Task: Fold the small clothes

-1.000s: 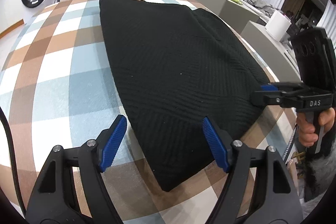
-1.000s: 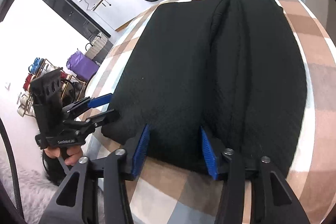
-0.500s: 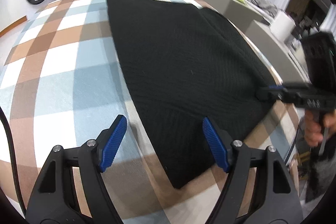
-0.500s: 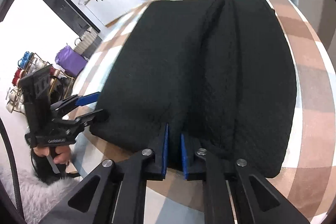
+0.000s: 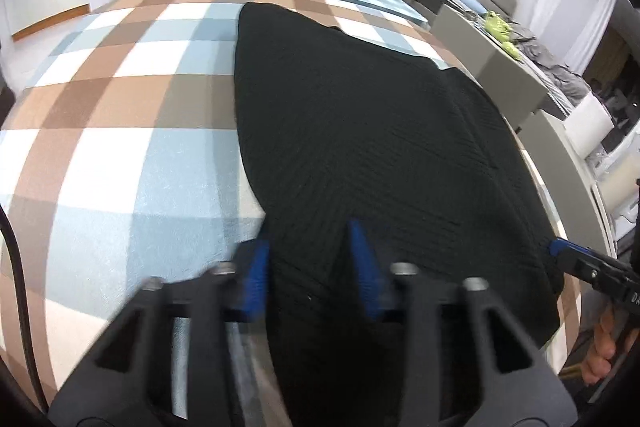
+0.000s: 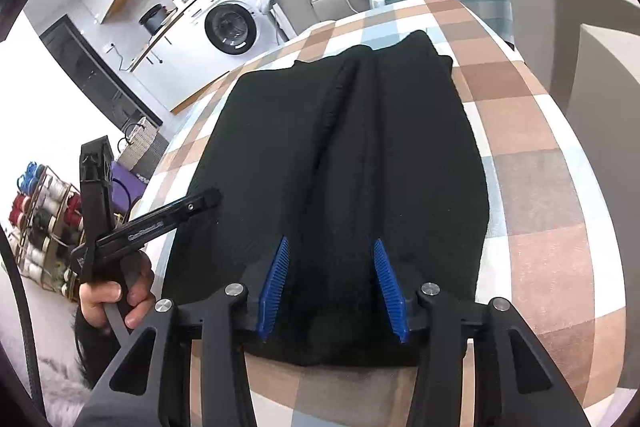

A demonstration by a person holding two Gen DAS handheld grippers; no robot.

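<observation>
Both tongs straddle the near hem of the black knit garment [image 6: 360,163], spread flat on the checked surface [image 6: 540,187]: left tongs [image 5: 310,263] parted over the hem's left corner, right tongs [image 6: 332,287] released astride its central ridge. Judged step: taking hold for a fold; next, clench both on the hem and carry it toward the far edge

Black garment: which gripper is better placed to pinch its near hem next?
Left, probably. The left gripper has the garment's near-left edge between narrowly parted fingers. The right gripper is wide open over the mid-hem, with farther to close.
</observation>
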